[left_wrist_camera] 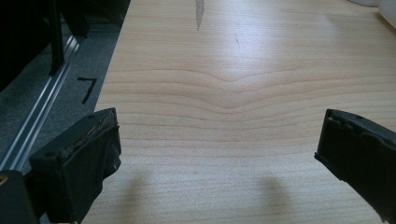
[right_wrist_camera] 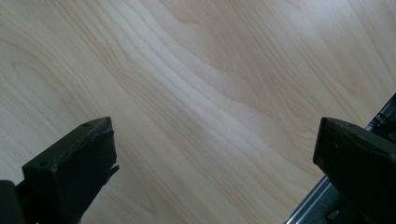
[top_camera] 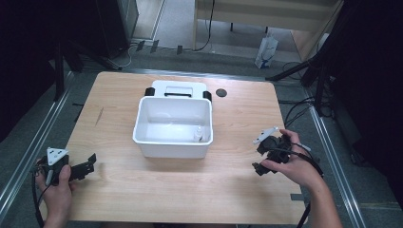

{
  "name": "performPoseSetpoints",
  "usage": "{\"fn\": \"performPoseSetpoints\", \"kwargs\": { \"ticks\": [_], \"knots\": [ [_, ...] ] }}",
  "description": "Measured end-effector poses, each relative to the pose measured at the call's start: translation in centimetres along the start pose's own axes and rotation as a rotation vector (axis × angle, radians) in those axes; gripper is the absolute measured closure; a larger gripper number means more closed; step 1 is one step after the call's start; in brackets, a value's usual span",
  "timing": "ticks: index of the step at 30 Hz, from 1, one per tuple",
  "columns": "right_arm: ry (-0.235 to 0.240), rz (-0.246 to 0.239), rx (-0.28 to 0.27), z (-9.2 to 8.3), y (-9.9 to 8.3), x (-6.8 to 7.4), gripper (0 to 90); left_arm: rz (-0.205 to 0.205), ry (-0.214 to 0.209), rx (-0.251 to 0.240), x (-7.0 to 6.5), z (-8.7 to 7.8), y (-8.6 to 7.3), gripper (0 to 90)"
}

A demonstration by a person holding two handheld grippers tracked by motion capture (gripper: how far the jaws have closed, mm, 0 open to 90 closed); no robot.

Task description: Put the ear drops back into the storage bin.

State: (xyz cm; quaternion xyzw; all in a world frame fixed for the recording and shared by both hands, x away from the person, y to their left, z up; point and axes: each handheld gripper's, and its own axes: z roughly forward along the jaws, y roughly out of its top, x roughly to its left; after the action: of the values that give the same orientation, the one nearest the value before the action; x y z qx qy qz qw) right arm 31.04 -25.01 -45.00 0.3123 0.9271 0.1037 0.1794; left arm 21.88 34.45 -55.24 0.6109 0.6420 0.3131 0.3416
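High view – bin: white tub sat mid-table, its lid lying flat just beyond the far rim; small white bottle stood inside, near-right corner.
High view – L gripper: near-left edge of table, well apart from tub; jaws looked parted, nothing btwn them.
High view – R gripper: near right edge, nearer the tub than L but not touching; jaw gap hard to read here.
L gripper view – jaws spread wide over bare wood; tub corner just visible far right.
R gripper view – jaws spread wide, empty, bare wood below; metal rail at lower right.
Step, my read: reach for bottle w/ R, closest side.
Tip: come in from above, keep jaws wide past rim, grip bottle body squarely, upright.
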Motion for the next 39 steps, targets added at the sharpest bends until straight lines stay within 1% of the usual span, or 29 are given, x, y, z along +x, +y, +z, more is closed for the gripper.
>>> {"fn": "performPoseSetpoints", "kwargs": {
  "ticks": [1,5,7,8,11,12,13,15,16,17,18,20,21,22,23,24,25,26,27,28,29,31,34,35,36,37,38,39],
  "knots": [
    [-0.002,0.009,0.001,0.0,-0.4,0.1,0.0,-0.001,0.0,0.0,0.0,0.0,0.0,0.4],
    [-0.007,0.017,-0.01,0.3,-2.0,0.3,0.0,-0.004,-0.002,0.0,0.0,0.0,0.0,0.4],
    [-0.008,0.032,-0.018,0.5,-2.9,0.4,0.0,-0.004,0.0,-0.002,0.0,0.0,0.0,0.4],
    [-0.008,0.032,-0.018,0.5,-2.9,0.4,0.0,-0.004,0.0,-0.002,0.0,0.0,0.0,0.4],
    [-0.005,0.062,-0.032,1.1,-4.7,0.5,0.0,0.0,0.0,-0.001,0.0,0.0,0.0,0.4],
    [-0.005,0.062,-0.032,1.1,-4.7,0.5,0.0,-0.001,-0.001,0.0,0.0,0.0,0.0,0.4],
    [-0.01,0.083,-0.043,1.3,-5.6,0.7,0.0,0.0,0.0,0.001,-0.1,-0.1,0.0,0.5],
    [-0.014,0.102,-0.064,1.4,-6.3,0.8,0.0,-0.004,0.001,-0.002,-0.1,-0.1,-0.1,0.4],
    [-0.014,0.102,-0.064,1.4,-6.3,0.8,0.0,-0.004,0.001,-0.002,-0.1,-0.1,-0.1,0.4],
    [-0.016,0.125,-0.074,1.3,-6.7,0.9,0.0,-0.003,0.0,-0.005,-0.1,-0.1,-0.1,0.4],
    [-0.014,0.147,-0.111,1.4,-7.6,1.0,0.0,-0.004,0.001,-0.005,0.0,-0.1,-0.1,0.4],
    [-0.016,0.167,-0.148,1.4,-8.5,1.1,0.0,-0.005,0.002,-0.004,-0.1,-0.1,-0.1,0.4],
    [-0.022,0.186,-0.162,1.4,-9.0,1.2,0.0,-0.005,0.001,-0.004,-0.1,-0.1,-0.1,0.4],
    [-0.022,0.186,-0.162,1.4,-9.0,1.2,0.0,-0.005,0.001,-0.004,-0.1,-0.1,-0.1,0.4],
    [-0.019,0.197,-0.175,1.4,-9.3,1.1,0.0,-0.003,0.001,-0.001,-0.1,-0.1,-0.1,0.4],
    [-0.012,0.226,-0.19,1.4,-9.9,1.2,0.0,-0.002,0.001,-0.001,-0.1,-0.1,-0.1,0.4],
    [-0.011,0.243,-0.205,1.5,-10.4,1.2,0.0,-0.001,0.001,-0.001,-0.1,-0.1,-0.1,0.4],
    [-0.012,0.276,-0.233,1.5,-11.5,1.2,0.0,-0.002,0.0,-0.002,-0.1,-0.1,-0.1,0.4],
    [-0.009,0.295,-0.242,1.5,-11.8,1.3,0.0,-0.002,0.0,-0.002,-0.1,-0.1,-0.1,0.4],
    [-0.009,0.295,-0.242,1.5,-11.8,1.3,0.0,-0.003,0.0,-0.002,-0.1,-0.1,-0.1,0.4],
    [-0.004,0.332,-0.271,1.6,-12.7,1.5,0.0,-0.002,0.0,-0.003,-0.1,-0.1,-0.1,0.4],
    [-0.004,0.359,-0.29,1.7,-13.3,1.8,0.0,-0.003,0.0,-0.003,-0.1,-0.1,-0.1,0.4],
    [-0.022,0.398,-0.331,2.2,-14.2,2.3,0.0,0.003,-0.002,0.001,-0.1,-0.2,-0.1,0.4],
    [-0.022,0.398,-0.331,2.2,-14.2,2.3,0.0,0.003,-0.002,0.001,-0.1,-0.2,-0.1,0.4],
    [-0.064,0.47,-0.412,2.5,-14.8,2.7,0.0,0.008,0.0,0.0,-0.2,-0.2,-0.1,0.4],
    [-0.063,0.511,-0.456,2.6,-15.1,2.8,0.0,0.011,0.002,0.0,-0.2,-0.1,-0.1,0.4],
    [-0.063,0.511,-0.456,2.6,-15.1,2.8,0.0,0.011,0.002,0.0,-0.2,-0.1,-0.1,0.4],
    [-0.073,0.585,-0.533,3.0,-15.6,3.2,0.0,0.012,0.003,-0.001,-0.2,-0.1,-0.1,0.4]
  ]
}}
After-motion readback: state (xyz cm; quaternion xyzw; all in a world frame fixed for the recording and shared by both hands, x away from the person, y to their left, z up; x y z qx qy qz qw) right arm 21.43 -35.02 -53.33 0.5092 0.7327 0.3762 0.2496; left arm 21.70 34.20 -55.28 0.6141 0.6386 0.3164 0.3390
